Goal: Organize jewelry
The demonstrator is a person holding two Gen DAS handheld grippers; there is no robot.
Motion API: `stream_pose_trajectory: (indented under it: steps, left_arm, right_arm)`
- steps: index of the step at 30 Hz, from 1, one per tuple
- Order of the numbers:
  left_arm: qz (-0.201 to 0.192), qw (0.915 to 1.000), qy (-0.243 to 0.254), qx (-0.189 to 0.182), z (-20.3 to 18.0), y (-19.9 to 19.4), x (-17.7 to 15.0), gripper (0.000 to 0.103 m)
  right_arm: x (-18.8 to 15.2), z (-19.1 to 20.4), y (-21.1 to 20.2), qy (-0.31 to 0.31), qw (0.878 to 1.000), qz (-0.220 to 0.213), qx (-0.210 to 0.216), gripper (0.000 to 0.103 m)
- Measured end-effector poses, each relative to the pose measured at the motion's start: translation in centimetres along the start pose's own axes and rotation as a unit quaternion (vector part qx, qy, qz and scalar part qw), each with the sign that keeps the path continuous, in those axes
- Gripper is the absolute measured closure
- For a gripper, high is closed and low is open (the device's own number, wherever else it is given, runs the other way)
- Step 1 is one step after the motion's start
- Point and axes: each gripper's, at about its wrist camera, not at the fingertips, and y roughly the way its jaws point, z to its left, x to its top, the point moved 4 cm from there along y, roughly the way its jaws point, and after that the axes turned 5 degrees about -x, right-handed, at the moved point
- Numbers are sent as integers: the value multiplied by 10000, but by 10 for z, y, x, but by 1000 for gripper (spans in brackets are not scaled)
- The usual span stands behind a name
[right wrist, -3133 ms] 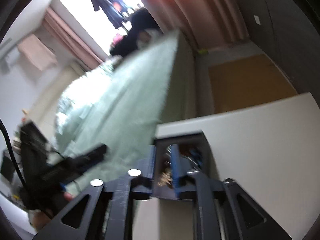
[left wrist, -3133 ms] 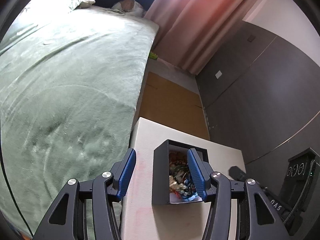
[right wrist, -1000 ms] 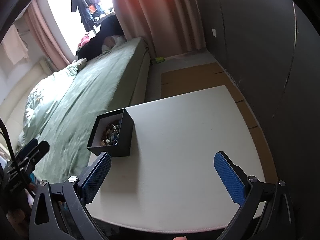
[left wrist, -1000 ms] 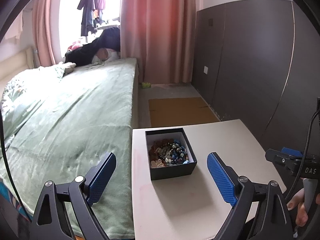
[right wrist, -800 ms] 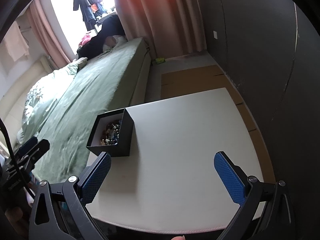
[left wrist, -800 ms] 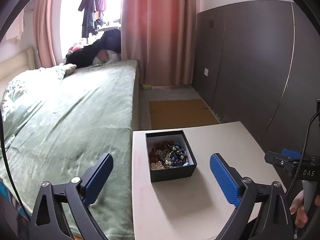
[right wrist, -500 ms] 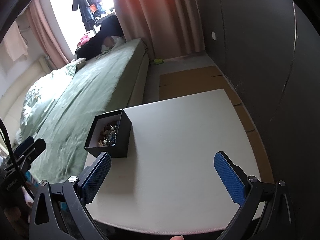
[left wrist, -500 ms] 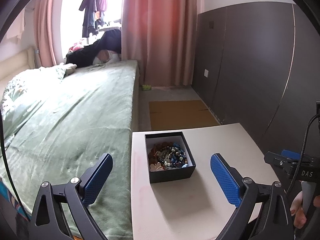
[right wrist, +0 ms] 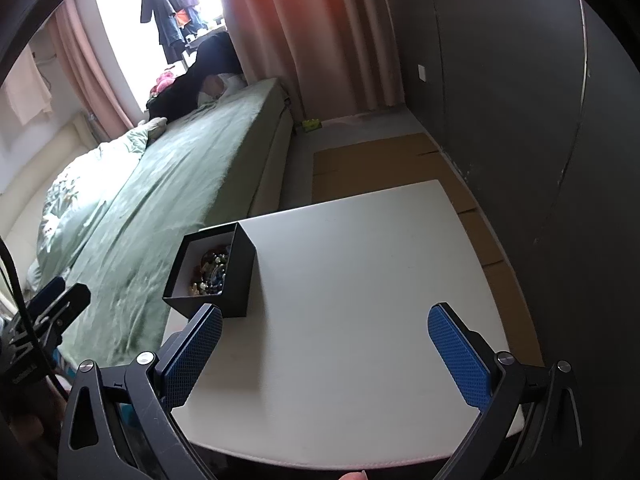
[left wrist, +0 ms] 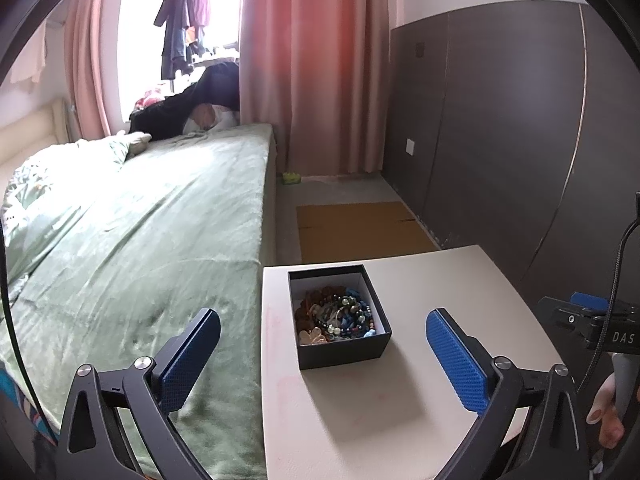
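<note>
Black card box (left wrist: pixel 339 322), open-topped and heaped with beaded jewelry (left wrist: pixel 335 316), sits at the tabletop's (left wrist: pixel 400 408) left edge, the side that meets the bed (left wrist: pixel 140 216); it lies straight ahead of the left gripper (left wrist: pixel 322 364), centred between that gripper's spread blue pads and a little beyond them, squarely aligned with the view, while from the right gripper (right wrist: pixel 326 352) it lies forward and off to the left, just past the left pad and turned corner-on. The left gripper is judged the nearer and better lined up for reaching in. Both grippers are released, jaws wide apart and empty. The tabletop is a plain pale slab, bare apart from the box, with faint pink smudges by its left edge. Around it: green bedspread, pink curtains (left wrist: pixel 316 68), dark wall panels (left wrist: pixel 500 120), cardboard on the floor (left wrist: pixel 360 226)
</note>
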Motion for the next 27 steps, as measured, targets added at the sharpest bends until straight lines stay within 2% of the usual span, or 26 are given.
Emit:
stream_pose_trajectory:
  steps: [27]
  left_arm:
    - [46, 9997, -203, -139, 8, 1, 3, 0]
  right_arm:
    - [4, 7, -1, 60, 10000, 73, -27, 0]
